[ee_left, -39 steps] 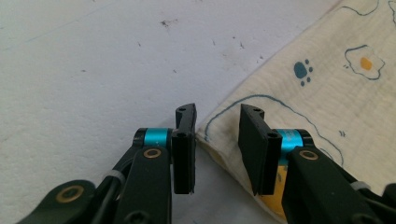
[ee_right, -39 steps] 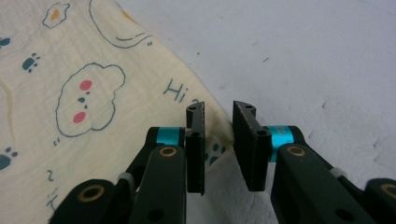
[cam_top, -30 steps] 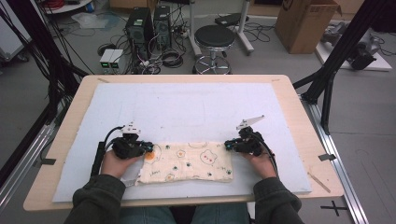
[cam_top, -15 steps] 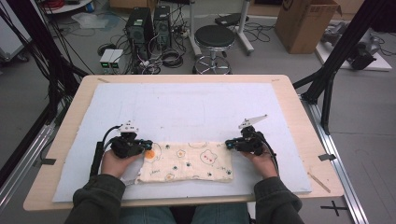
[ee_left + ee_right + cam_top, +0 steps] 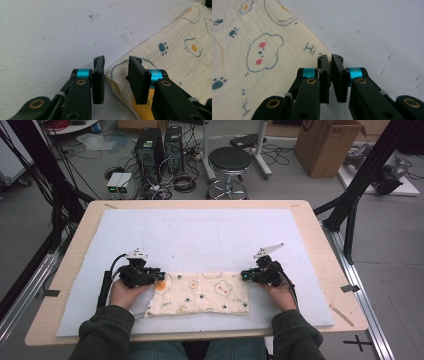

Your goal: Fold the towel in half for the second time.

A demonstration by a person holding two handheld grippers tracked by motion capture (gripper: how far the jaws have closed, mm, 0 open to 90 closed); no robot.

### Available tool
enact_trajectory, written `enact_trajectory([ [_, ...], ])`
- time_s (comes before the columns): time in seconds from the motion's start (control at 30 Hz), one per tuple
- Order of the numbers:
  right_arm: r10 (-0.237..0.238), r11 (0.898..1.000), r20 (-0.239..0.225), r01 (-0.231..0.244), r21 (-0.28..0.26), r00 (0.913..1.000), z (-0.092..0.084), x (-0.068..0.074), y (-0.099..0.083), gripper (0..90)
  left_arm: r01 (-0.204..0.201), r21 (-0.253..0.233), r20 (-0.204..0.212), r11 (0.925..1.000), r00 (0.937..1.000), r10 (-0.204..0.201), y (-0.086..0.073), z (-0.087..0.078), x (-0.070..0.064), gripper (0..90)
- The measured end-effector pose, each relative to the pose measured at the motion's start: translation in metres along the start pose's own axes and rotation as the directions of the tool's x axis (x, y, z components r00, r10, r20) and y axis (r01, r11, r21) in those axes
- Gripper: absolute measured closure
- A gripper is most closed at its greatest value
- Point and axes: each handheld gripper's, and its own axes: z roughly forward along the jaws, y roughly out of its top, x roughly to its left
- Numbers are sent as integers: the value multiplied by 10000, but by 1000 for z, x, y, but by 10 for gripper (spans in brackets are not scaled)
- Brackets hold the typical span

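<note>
The cloth (image 5: 200,294) lies flat as a folded band on the near part of the white mat (image 5: 200,235) that covers the surface (image 5: 320,245), its long side running left to right, with a hand at each short end. Judging by that neat band, the fold itself looks done; what remains seems to be letting go and perhaps another fold across.

At the cloth's left end, the left gripper (image 5: 116,72) has just been opening its fingers (image 5: 98,75): they stand apart with a clear gap, one over the mat and one over the cloth's corner, and nothing is pinched between them. The corner lies loose on the mat under them, so this side is released.

At the cloth's right end, the right gripper (image 5: 330,68) has its fingers (image 5: 323,75) nearly together right at the cloth's edge, beside the printed "Hi". The edge appears to run into the narrow gap, so this side reads as clenched on the cloth, though the pinch itself is hard to see. Releasing here would be the step left.
</note>
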Motion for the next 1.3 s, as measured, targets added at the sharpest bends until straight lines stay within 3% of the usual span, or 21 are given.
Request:
enact_trajectory([
  [0.27,76,10000,-29,-76,11,10000,0,0,0,849,-427,182,246,9989,9988,423,-1,1,-4,823],
  [0.57,161,9998,-295,-166,-146,9994,-2,-3,-1,850,-375,58,153,9993,9992,374,0,-2,-3,838],
  [0.9,217,9995,-494,-227,-202,9985,-6,-10,11,851,-149,-354,202,9993,9997,156,6,-8,1,844],
  [1.17,341,9986,-652,-366,-374,9973,-5,-18,22,851,123,-810,-124,9966,9998,-134,13,-11,8,845],
  [1.3,369,9982,-565,-395,-442,9977,-6,-22,33,851,58,-885,-244,9961,9997,-80,22,-13,12,845],
])
